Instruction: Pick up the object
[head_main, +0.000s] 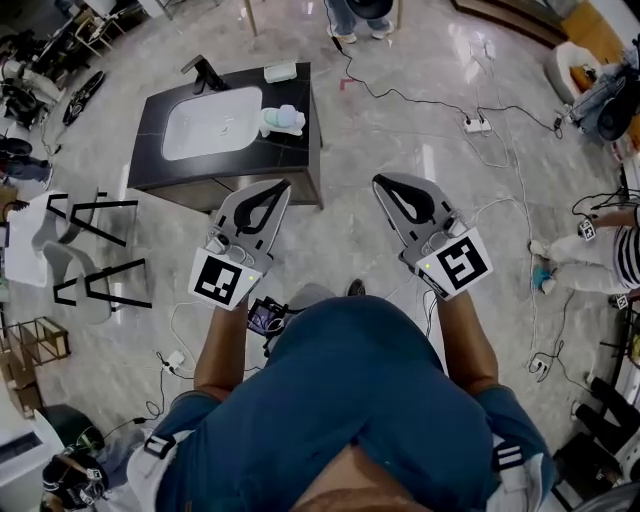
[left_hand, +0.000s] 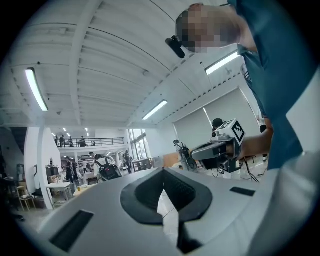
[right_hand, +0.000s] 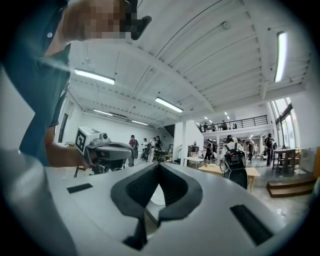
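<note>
In the head view a dark counter (head_main: 296, 130) with a white sink basin (head_main: 212, 122) stands ahead on the floor. A pale plush toy (head_main: 283, 120) sits on the counter right of the basin, and a small white block (head_main: 280, 72) lies near the far edge. My left gripper (head_main: 281, 186) is shut and empty, its tip over the counter's near edge. My right gripper (head_main: 381, 183) is shut and empty, to the right of the counter. Both gripper views point up at the ceiling; the left gripper (left_hand: 162, 172) and right gripper (right_hand: 159, 165) each show closed jaws.
A black faucet (head_main: 206, 72) stands at the basin's far left. White chairs (head_main: 62, 245) with black frames are at the left. Cables and a power strip (head_main: 476, 126) run across the tiled floor on the right. A person (head_main: 590, 245) sits at the far right.
</note>
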